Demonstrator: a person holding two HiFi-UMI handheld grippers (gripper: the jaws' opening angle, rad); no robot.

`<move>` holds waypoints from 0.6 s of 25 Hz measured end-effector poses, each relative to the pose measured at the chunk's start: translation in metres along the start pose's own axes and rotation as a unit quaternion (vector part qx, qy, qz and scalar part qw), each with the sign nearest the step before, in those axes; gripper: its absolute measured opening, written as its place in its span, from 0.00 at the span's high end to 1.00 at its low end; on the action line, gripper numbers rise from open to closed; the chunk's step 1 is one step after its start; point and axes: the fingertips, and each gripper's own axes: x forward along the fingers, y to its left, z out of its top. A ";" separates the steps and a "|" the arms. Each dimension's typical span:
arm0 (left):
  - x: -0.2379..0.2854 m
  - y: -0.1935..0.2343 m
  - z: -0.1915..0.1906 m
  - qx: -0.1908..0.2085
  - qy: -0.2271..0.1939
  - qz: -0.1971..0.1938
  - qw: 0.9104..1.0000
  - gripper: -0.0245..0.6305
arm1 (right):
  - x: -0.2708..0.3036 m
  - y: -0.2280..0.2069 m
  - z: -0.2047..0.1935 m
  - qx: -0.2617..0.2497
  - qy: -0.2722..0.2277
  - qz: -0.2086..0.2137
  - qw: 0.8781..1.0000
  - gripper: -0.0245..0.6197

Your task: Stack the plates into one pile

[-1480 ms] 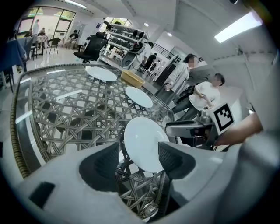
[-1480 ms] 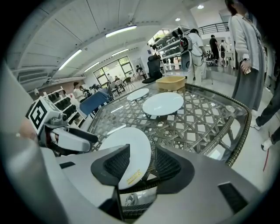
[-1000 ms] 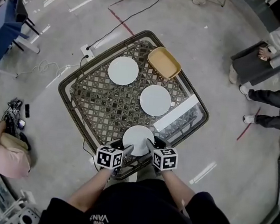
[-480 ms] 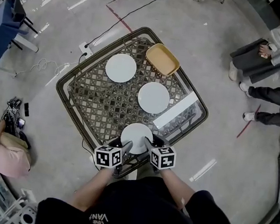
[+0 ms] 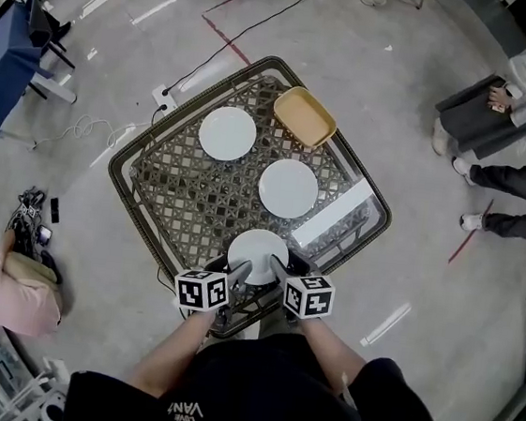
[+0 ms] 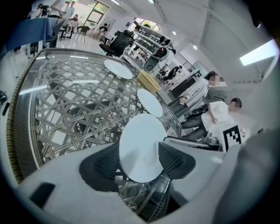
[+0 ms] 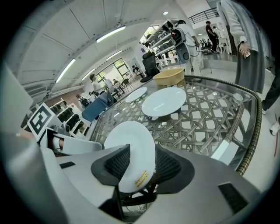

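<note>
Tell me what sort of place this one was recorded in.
Probably a large open workspace or lab hall, not a home: a glass-topped wicker table on a smooth grey floor, an office chair and shelving racks behind it, strip lights overhead.

left claw clamped | right claw clamped | both pitched downward

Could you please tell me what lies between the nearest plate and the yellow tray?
Another white plate sits between the nearest plate and the yellow tray, clearest in the head view.
</note>
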 end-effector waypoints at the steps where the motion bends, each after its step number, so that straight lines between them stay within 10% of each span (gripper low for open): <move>1: 0.002 -0.002 0.007 0.003 -0.004 -0.002 1.000 0.54 | 0.001 -0.002 0.006 0.000 -0.006 -0.001 1.000 0.71; 15: 0.055 -0.030 0.100 0.037 -0.025 -0.023 0.999 0.54 | 0.011 -0.053 0.098 0.001 -0.058 -0.020 0.998 0.70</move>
